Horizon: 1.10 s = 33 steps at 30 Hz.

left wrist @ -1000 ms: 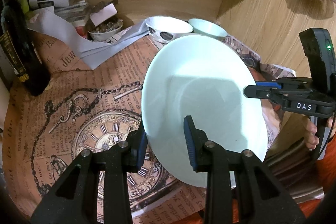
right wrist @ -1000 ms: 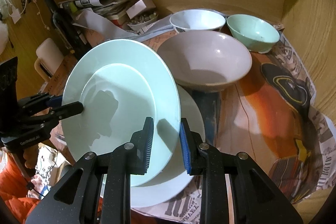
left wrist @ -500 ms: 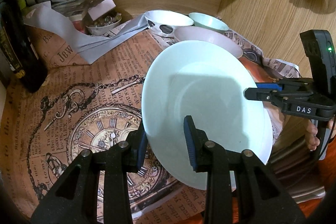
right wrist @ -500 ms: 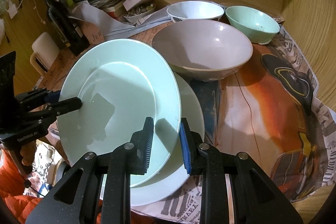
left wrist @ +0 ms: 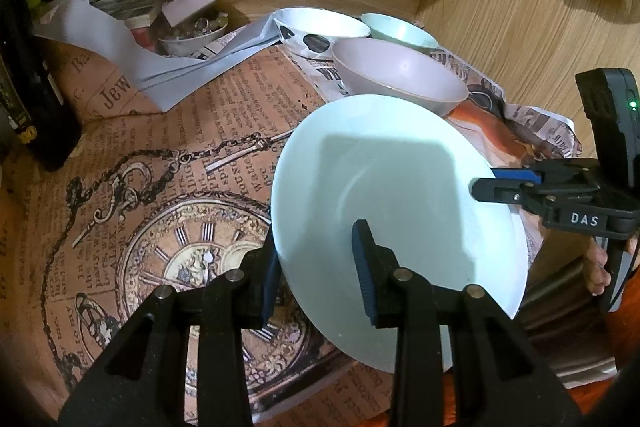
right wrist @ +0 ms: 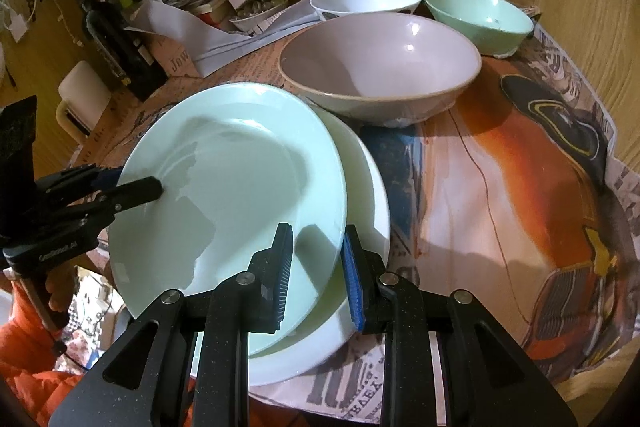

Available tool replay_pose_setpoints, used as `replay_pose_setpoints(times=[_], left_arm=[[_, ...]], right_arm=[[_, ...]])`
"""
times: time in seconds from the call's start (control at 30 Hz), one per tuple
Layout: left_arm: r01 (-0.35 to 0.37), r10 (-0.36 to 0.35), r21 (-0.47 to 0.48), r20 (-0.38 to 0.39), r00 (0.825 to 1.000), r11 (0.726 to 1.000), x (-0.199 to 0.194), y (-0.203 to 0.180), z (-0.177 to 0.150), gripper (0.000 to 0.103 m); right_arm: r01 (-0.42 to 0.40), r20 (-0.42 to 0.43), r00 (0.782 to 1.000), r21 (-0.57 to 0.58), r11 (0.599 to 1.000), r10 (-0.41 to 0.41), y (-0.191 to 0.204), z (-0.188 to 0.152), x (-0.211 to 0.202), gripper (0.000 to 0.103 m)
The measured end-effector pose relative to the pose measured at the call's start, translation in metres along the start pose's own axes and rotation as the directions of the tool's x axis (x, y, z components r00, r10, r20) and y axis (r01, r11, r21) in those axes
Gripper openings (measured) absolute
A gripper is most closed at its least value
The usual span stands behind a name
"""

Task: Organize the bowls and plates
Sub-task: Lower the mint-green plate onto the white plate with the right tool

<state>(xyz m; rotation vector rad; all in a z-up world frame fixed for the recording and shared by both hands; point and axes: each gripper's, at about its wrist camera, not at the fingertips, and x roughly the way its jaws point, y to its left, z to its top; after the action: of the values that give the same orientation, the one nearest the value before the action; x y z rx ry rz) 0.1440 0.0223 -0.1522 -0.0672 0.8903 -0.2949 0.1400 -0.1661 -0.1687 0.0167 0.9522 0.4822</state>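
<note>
Above the white ceramic plate (right wrist: 360, 187) on the tabletop (right wrist: 460, 167), I grip the mint-green plate (right wrist: 240, 195) in both left gripper (left wrist: 316, 271) and right gripper (right wrist: 318, 267); uneven release could clatter it down.

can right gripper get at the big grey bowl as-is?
Probably not yet: the right gripper is shut on the green plate. The path to the grey bowl itself looks open.

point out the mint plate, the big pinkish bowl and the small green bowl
mint plate (right wrist: 240, 187), right wrist view, middle of its well
big pinkish bowl (right wrist: 380, 63), right wrist view, inside wall
small green bowl (right wrist: 476, 15), right wrist view, inside of the bowl
</note>
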Motion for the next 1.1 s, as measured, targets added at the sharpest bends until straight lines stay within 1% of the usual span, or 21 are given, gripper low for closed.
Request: replay_pose_setpoints(times=[0.1, 0.13, 0.3, 0.57, 0.63, 0.83, 1.0, 1.1], left_arm=[[0.001, -0.001, 0.004, 0.001, 1.000, 1.000, 0.002, 0.000, 0.002, 0.035], [-0.017, 0.017, 0.009, 0.011, 1.000, 1.000, 0.002, 0.000, 0.003, 0.035], [-0.065, 0.065, 0.043, 0.012, 0.998, 0.997, 0.008, -0.006, 0.004, 0.037], [-0.107, 0.107, 0.083, 0.009, 0.994, 0.991, 0.013, -0.012, 0.004, 0.038], [-0.116, 0.116, 0.097, 0.009, 0.993, 0.989, 0.015, -0.014, 0.004, 0.040], [-0.105, 0.105, 0.089, 0.005, 0.994, 0.990, 0.016, -0.016, 0.006, 0.046], [-0.073, 0.074, 0.058, -0.005, 0.997, 0.996, 0.015, -0.012, 0.010, 0.047], [-0.062, 0.061, 0.048, 0.002, 0.998, 0.997, 0.011, -0.012, 0.011, 0.047]], right_arm=[[0.000, 0.004, 1.000, 0.003, 1.000, 0.000, -0.001, -0.001, -0.003, 0.023], [-0.003, 0.005, 1.000, 0.006, 1.000, 0.003, -0.001, -0.002, -0.003, 0.023], [-0.015, 0.012, 1.000, 0.016, 1.000, 0.015, -0.003, -0.004, -0.006, 0.023], [-0.034, 0.022, 0.999, 0.025, 0.999, 0.033, -0.005, -0.009, -0.010, 0.022], [-0.037, 0.025, 0.999, 0.032, 0.999, 0.036, -0.005, -0.009, -0.010, 0.022], [-0.050, 0.038, 0.998, 0.045, 0.998, 0.048, -0.007, -0.010, -0.011, 0.022], [-0.050, 0.043, 0.998, 0.049, 0.998, 0.048, -0.008, -0.012, -0.013, 0.022], [-0.040, 0.049, 0.998, 0.044, 0.998, 0.038, -0.008, -0.012, -0.015, 0.022]])
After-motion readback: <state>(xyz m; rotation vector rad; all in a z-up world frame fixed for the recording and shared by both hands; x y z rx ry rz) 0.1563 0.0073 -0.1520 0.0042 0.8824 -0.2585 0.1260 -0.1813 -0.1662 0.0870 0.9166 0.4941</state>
